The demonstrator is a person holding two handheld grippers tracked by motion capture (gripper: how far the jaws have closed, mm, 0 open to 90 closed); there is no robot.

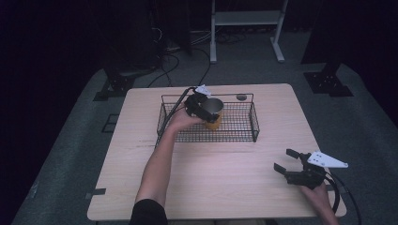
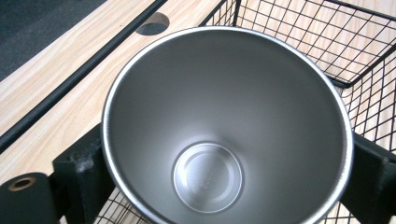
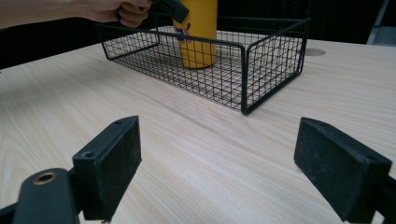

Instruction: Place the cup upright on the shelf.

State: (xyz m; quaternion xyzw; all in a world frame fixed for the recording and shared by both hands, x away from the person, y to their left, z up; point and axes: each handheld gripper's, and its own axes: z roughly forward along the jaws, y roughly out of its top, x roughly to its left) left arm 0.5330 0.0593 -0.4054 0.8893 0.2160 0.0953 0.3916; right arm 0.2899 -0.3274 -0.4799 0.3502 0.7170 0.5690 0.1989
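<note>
standing upright inside the black wire basket (image 1: 234,125), toward its left half, is a yellow steel-lined tumbler (image 1: 213,112). its bare metal interior faces up; the left gripper view looks straight down into it, round base visible at the bottom. yellow outer wall shows in the right gripper view, base on the basket's mesh floor.

left gripper (image 1: 202,108) pinches the tumbler at its rim, one black jaw pressed on each side of the wall. the person's left hand (image 1: 180,121) reaches over the basket's left end wall, forearm stretched across the counter from the near edge.

basket sits on the far half of the wooden counter (image 1: 211,178), long side running left to right. a round cable hole (image 1: 241,97) lies in the counter just behind the basket's rear rail.

right gripper (image 1: 287,161) is well apart from the basket, at the near right corner of the counter, held in the right hand (image 1: 319,194). its jaws are spread wide with nothing between them, bare wood showing in the gap. grey three-cornered plate on top, cable trailing off the near right edge.
</note>
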